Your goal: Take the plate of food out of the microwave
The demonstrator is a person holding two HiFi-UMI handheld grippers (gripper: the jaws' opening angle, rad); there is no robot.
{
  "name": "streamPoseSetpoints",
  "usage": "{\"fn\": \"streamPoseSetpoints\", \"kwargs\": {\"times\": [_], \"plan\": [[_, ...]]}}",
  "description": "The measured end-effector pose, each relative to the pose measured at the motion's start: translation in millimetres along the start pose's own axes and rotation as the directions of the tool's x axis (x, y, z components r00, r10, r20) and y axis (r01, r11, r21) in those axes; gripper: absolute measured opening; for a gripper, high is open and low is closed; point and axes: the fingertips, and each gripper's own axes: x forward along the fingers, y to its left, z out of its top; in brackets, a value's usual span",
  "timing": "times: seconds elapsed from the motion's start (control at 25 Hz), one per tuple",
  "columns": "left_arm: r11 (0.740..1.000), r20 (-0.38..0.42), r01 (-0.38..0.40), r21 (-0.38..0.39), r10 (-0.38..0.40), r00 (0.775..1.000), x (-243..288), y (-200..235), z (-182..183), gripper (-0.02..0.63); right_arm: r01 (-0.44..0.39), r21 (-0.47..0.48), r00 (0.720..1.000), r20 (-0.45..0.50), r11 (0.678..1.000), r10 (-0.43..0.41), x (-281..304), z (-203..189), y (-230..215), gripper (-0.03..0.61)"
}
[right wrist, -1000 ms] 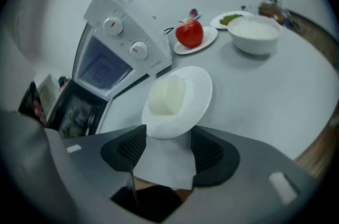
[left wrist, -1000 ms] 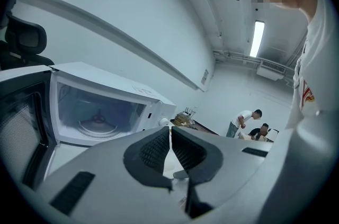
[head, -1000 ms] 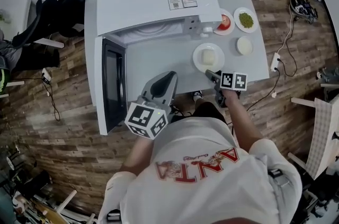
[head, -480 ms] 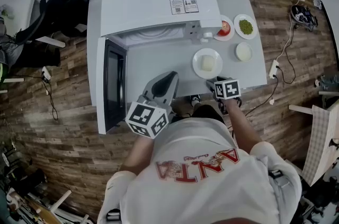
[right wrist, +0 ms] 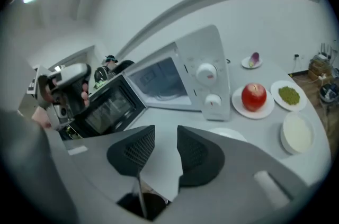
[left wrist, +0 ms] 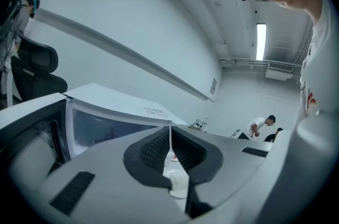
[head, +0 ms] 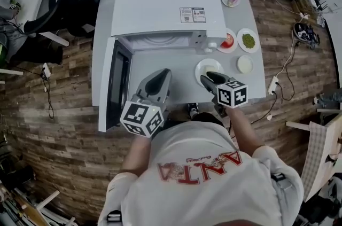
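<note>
Plate [head: 199, 68] near table [head: 160, 62] edge (microwave door [head: 119, 79] open).

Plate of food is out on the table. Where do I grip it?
Pinch the near rim of the plate, coming in low from the front edge of the table and closing on the lip from above and below. It lies flat with food in the middle, so probably only the rim offers a hold.
</note>
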Motion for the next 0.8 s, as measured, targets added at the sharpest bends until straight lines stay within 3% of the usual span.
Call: {"fn": "streamPoseSetpoints", "kwargs": {"times": [0.2, 0.44, 0.64, 0.8], "plan": [[0.998, 0.063, -0.047, 0.047, 0.044, 0.997, -10.6, 8.6, 27.5, 0.018, -0.086, -0.122, 0.976, 0.187, 0.989, 0.108, -25.7, 72.1, 46.0, 0.065], [0.987, 0.1, -0.089, 0.135, 0.076, 0.992, -21.4, 4.6, 52.5, 0.018, -0.095, -0.281, 0.896, 0.394, 0.955, 0.205, -67.2, 138.0, 88.1, 0.003], [0.978, 0.099, -0.104, 0.182, 0.087, 0.991, -24.1, -1.8, 60.3, 0.018, -0.075, -0.39, 0.853, 0.452, 0.918, 0.262, -86.3, 162.1, 110.7, 0.003], [0.974, 0.096, -0.105, 0.201, 0.087, 0.992, -22.7, -6.4, 65.2, 0.018, -0.085, -0.378, 0.843, 0.465, 0.922, 0.269, -89.6, 169.6, 109.3, 0.003]]}}
